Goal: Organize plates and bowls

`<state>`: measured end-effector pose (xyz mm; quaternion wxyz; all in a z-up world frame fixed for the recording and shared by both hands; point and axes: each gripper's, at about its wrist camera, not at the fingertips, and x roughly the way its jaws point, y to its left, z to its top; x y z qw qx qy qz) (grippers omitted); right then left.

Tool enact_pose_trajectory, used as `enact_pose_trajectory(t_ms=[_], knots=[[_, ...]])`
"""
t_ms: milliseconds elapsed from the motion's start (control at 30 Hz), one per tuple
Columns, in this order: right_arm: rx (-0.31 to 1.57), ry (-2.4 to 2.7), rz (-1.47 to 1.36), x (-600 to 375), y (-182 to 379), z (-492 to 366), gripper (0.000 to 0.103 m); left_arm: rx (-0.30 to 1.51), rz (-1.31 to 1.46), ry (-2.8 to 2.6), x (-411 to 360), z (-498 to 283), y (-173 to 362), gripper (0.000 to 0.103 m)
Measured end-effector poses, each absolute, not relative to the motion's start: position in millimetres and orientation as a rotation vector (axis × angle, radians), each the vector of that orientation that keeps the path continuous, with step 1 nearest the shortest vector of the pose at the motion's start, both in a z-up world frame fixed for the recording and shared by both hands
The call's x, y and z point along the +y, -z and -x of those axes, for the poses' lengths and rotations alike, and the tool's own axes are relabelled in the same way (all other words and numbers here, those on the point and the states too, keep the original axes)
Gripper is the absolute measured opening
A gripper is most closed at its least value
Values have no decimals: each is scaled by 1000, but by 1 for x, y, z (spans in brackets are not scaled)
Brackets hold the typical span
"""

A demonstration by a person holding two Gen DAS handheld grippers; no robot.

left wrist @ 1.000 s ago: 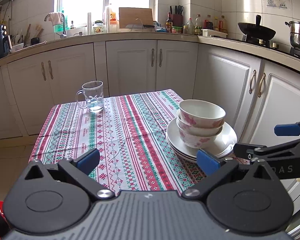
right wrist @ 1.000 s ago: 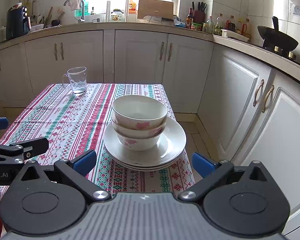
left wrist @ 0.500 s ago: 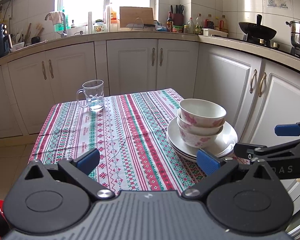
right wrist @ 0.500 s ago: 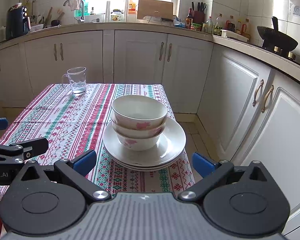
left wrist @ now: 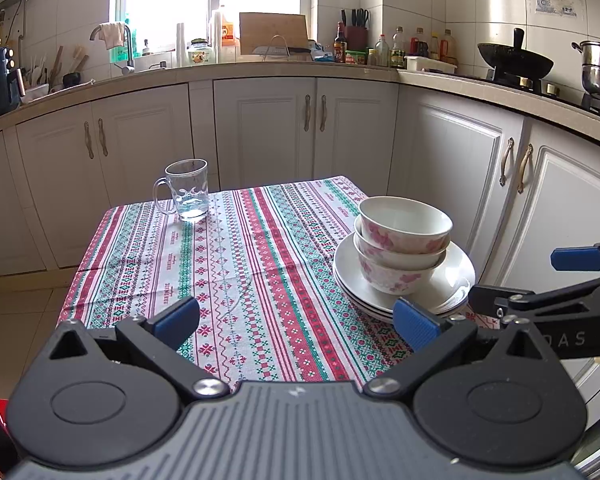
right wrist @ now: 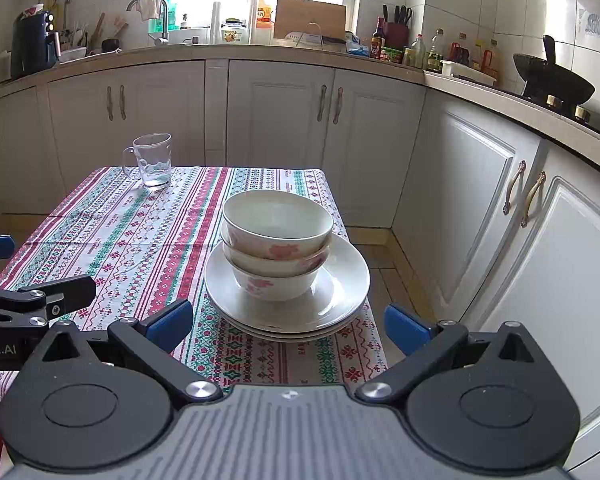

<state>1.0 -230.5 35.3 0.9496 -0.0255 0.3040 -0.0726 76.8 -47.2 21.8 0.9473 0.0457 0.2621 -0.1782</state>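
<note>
Striped tablecloth (right wrist: 148,240): upright bowls (right wrist: 278,232) atop plates (right wrist: 340,300), mouths up; both hand-held grippers (left wrist: 296,320) (right wrist: 288,326) spread, empty.

Two floral bowls (right wrist: 277,229) sit nested one inside the other – the upper rim and the lower one both show. Beneath them lies a stack of white plates (right wrist: 340,300); three rims can be told apart at the near edge, though the count is not certain. One glass mug (right wrist: 151,160) stands on the one striped tablecloth (right wrist: 140,248). Two grippers are in view – the left gripper (left wrist: 296,322) and the right gripper (right wrist: 288,326).
</note>
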Motion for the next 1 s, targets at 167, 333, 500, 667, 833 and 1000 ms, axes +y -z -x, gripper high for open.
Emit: enact_pose_trajectory(t_ms=[167,333,500,667,833,1000], knots=[[616,149,57,-231,-36,-1,103,533,-93,362,-47,-77,-22,102],[613,152,60,-231,-36,0,103,531,-94,363,-47,-76,-22,102],[609,152,62,-231,-37,0,103,531,-94,361,-47,-76,-22,102],[608,152,62,-231,-37,1,103,531,-94,359,-47,-76,-23,102],[606,152,66,-230,-38,2,103,528,-93,360,-48,-75,-25,102],[606,152,66,-229,-38,1,103,530,-90,359,-48,-75,-25,102]])
